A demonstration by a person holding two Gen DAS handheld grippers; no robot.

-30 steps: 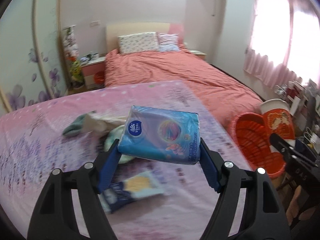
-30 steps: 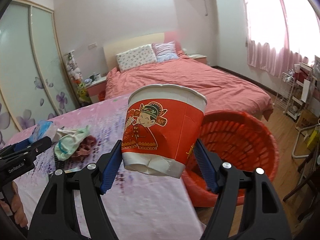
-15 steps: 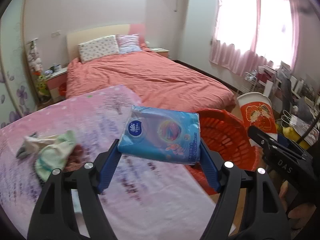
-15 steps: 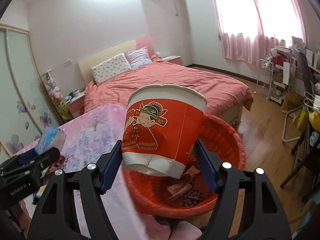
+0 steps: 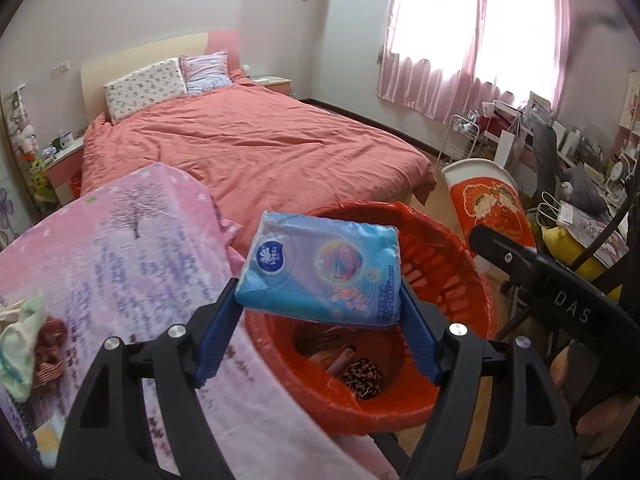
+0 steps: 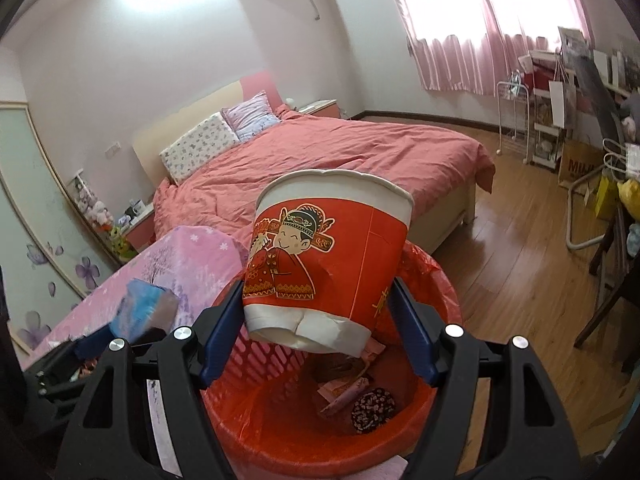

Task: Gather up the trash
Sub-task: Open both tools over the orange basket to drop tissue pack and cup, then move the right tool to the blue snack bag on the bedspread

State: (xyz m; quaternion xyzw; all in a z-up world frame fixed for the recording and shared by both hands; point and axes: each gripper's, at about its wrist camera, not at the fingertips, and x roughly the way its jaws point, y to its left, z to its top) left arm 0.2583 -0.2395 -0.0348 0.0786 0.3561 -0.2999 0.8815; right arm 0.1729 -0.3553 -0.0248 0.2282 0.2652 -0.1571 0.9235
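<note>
1. Two tools each carry a piece of trash above the red basket (image 6: 440,292): the left tool (image 5: 320,304) is clenched on the blue tissue pack (image 5: 320,272), the right tool (image 6: 320,320) on the red paper cup (image 6: 328,256).
2. Both loads hang over the basket's open mouth, the pack near its left rim beside the pink-covered surface (image 5: 120,248), so letting go looks like the next move.
3. Long axis of the pack spans the jaws, lying flat.
4. Upright and slightly tilted, the cup is torn at its base.
5. Wrappers (image 6: 344,392) lie in the basket bottom.
</note>
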